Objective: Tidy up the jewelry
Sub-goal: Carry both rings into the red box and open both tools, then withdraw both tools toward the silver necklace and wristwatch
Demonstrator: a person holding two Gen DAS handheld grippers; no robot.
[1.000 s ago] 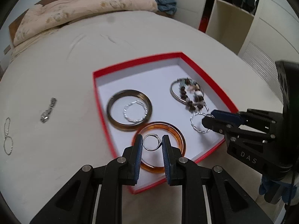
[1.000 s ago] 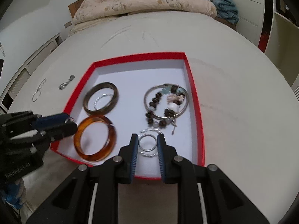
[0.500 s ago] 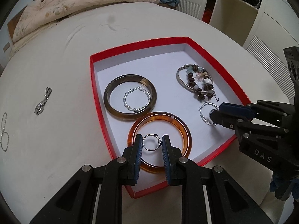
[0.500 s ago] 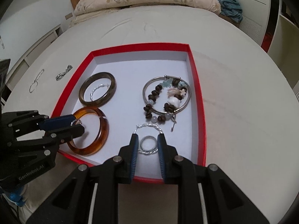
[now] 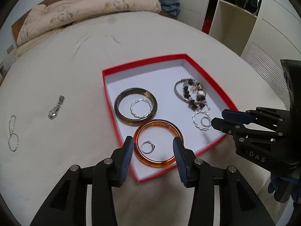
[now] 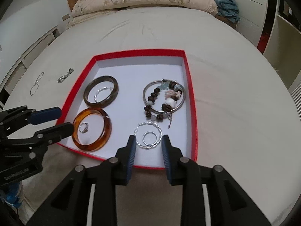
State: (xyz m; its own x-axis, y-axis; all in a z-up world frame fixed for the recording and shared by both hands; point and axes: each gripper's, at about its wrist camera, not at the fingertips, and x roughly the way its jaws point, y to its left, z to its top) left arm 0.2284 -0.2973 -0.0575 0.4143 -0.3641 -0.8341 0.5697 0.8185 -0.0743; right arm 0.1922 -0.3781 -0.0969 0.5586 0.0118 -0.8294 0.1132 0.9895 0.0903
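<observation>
A: Which step is this?

B: Letting go. The left tongs [image 5: 152, 149] are opening over the shallow red cardboard box with a white floor [image 5: 144, 65] on the bed. A small silver ring with a setting [image 5: 148, 147] lies on the floor of the box inside the amber translucent bangle [image 5: 157, 143], free of both pads.

A: And the other hand?

B: The right tongs [image 6: 148, 149] are opening too, less wide. A plain silver band ring [image 6: 149, 138] lies inside the twisted silver hoop [image 6: 148, 135], between the blue pads but, as far as I can tell, untouched.

A: Pose?

B: Both tongs point steeply down at the near edge of the box, left beside right.

A: What next?

B: Probably the two pieces on the bedsheet: a silver chain bracelet [image 5: 12, 133] and a small silver clasp-like piece [image 5: 55, 109], well outside the box. They're thin and flat on soft fabric, so they'll want a low, careful pinch.
</observation>
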